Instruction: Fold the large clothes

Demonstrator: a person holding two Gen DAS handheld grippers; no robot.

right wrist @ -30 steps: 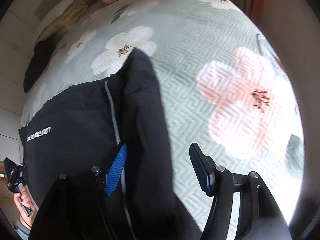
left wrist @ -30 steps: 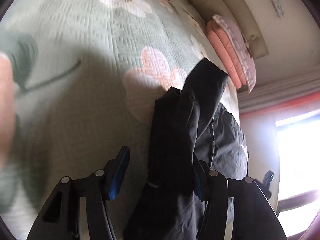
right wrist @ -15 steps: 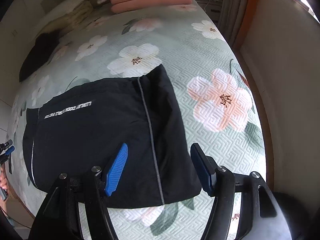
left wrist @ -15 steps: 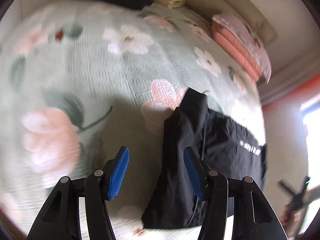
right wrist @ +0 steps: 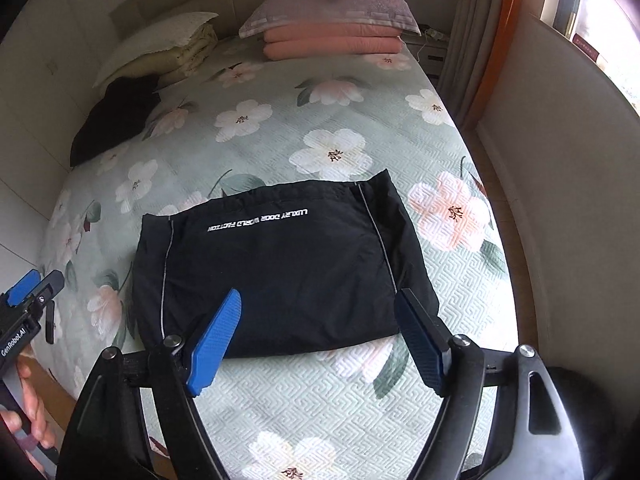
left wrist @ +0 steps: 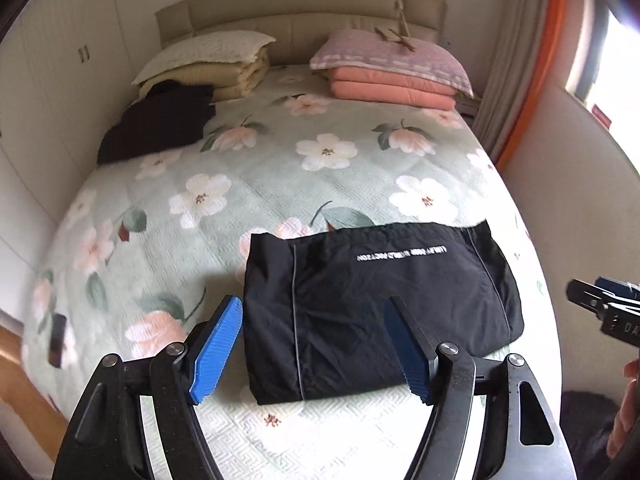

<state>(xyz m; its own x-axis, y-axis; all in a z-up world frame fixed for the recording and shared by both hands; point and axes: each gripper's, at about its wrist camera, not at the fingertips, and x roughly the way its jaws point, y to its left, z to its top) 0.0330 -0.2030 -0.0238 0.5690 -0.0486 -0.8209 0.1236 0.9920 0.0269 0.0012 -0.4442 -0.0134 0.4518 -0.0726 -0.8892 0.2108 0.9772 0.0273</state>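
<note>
A black garment (left wrist: pixel 376 300) with white lettering lies folded into a flat rectangle near the foot of the bed (left wrist: pixel 280 168); it also shows in the right wrist view (right wrist: pixel 280 268). My left gripper (left wrist: pixel 312 344) is open and empty, held above and back from the garment's near edge. My right gripper (right wrist: pixel 320 332) is open and empty, also raised back from the near edge. Each gripper shows at the edge of the other's view: the right one (left wrist: pixel 600 300) and the left one (right wrist: pixel 28 296).
A second dark garment (left wrist: pixel 160 124) lies at the far left of the bed beside cream bedding (left wrist: pixel 208 60). Pink blankets under a pillow (left wrist: pixel 388 72) sit at the headboard. A phone (left wrist: pixel 58 340) lies at the bed's left edge. Curtain and window stand right.
Both grippers let go of the garment's folded sides and pulled back and up. The garment now lies flat and folded, and the whole bed has come into view.
</note>
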